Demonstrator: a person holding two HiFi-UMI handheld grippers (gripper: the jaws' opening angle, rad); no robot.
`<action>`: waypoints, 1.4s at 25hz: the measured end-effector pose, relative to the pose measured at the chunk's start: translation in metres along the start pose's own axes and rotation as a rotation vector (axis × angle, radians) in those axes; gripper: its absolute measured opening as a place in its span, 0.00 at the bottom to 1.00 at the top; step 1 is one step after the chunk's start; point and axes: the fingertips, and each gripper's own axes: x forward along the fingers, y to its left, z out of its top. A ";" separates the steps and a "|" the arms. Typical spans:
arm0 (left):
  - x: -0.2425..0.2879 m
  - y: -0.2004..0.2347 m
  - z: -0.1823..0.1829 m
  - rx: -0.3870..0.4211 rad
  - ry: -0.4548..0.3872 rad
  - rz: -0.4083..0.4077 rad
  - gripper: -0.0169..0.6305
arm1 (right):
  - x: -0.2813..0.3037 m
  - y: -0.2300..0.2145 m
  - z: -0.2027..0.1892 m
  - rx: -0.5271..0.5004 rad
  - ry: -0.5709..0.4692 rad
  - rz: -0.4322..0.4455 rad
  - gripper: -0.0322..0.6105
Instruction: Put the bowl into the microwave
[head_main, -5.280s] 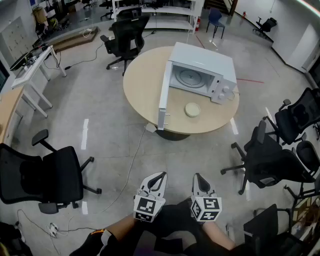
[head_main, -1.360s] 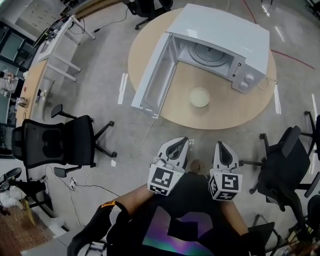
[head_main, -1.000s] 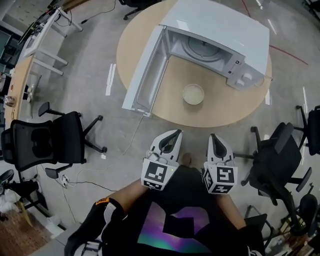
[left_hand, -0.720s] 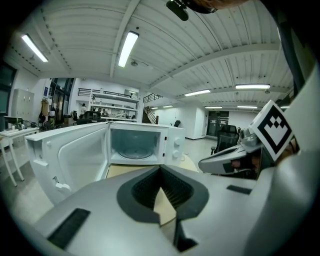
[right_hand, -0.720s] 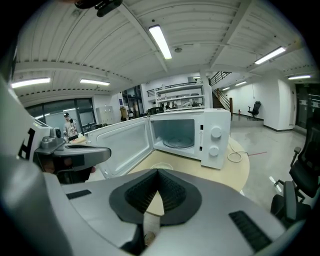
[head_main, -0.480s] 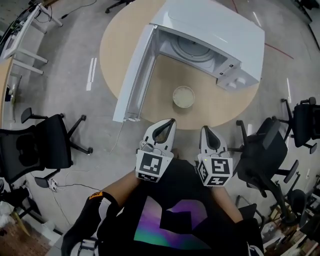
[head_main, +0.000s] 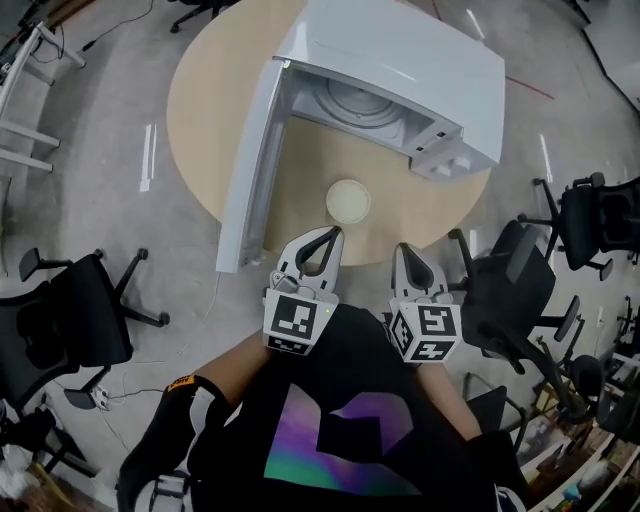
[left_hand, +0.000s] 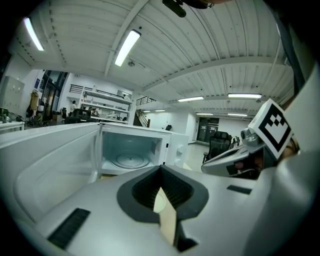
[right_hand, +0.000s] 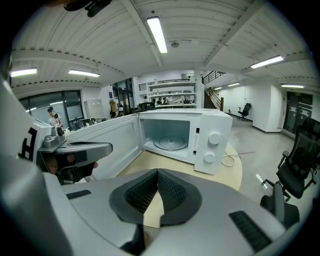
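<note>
The bowl (head_main: 348, 201) is found on the round table (head_main: 200, 90) by its near edge, just before the microwave (head_main: 400, 55), whose door (head_main: 248, 170) is swung wide. The left gripper (head_main: 333, 233) and right gripper (head_main: 400, 248) are closed, nothing gripped, near that edge.

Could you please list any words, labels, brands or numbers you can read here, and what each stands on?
No text is readable in any view.
Microwave front panel: small dark marking beside the dials, too small to read.
Marker cubes on the left claw and right claw: black-and-white square patterns, no letters.
</note>
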 end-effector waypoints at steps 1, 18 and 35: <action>0.002 0.001 0.002 0.002 -0.004 -0.010 0.10 | 0.001 -0.001 0.001 0.005 0.003 -0.007 0.07; 0.010 0.026 0.010 0.008 -0.014 -0.075 0.10 | 0.032 0.010 0.007 0.075 0.043 -0.050 0.07; 0.031 0.045 0.003 -0.011 0.006 0.024 0.10 | 0.071 -0.002 0.005 0.069 0.089 0.032 0.07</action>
